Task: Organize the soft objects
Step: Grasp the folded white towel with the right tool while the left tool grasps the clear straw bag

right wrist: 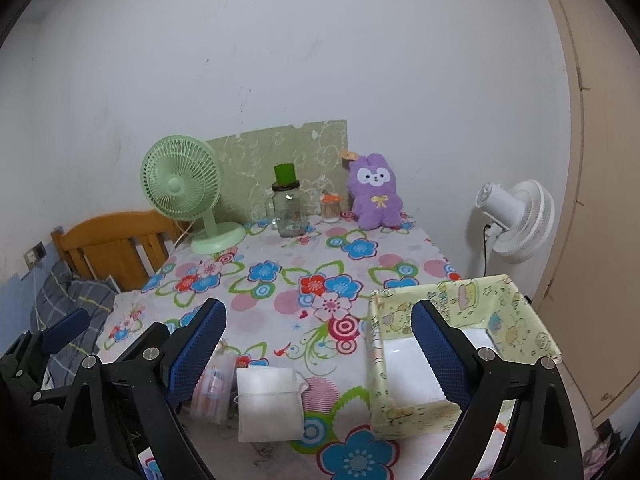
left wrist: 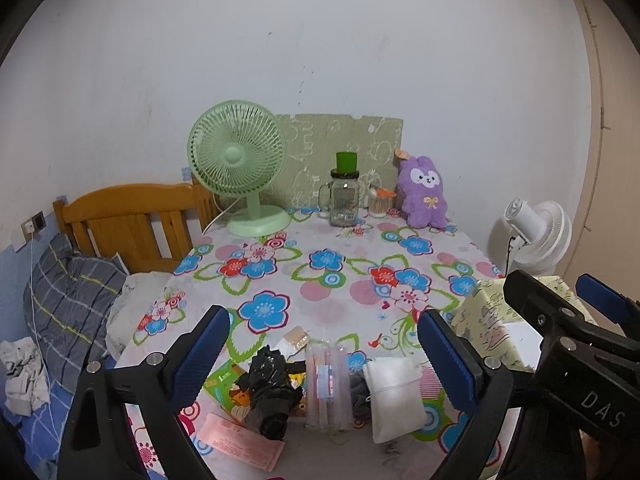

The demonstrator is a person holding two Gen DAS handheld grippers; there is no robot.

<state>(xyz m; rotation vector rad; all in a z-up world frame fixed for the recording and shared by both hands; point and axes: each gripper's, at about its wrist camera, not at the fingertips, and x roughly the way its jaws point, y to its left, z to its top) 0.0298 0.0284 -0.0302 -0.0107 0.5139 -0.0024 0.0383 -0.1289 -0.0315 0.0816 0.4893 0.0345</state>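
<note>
On the flowered tablecloth near the front edge lie a crumpled black bag, a clear packet of pinkish pieces and a white cloth pouch. My left gripper hangs open above them with nothing held. My right gripper is open too, over the white pouch and beside the yellow-green patterned box, whose white inside holds nothing. A purple plush rabbit sits upright at the back against the wall. The clear packet is partly hidden by my right gripper's left finger.
A green desk fan, a glass mug jar with a green lid and a small toothpick jar stand at the back. A white fan is right of the table. A bed with a wooden headboard and checked pillow lies left.
</note>
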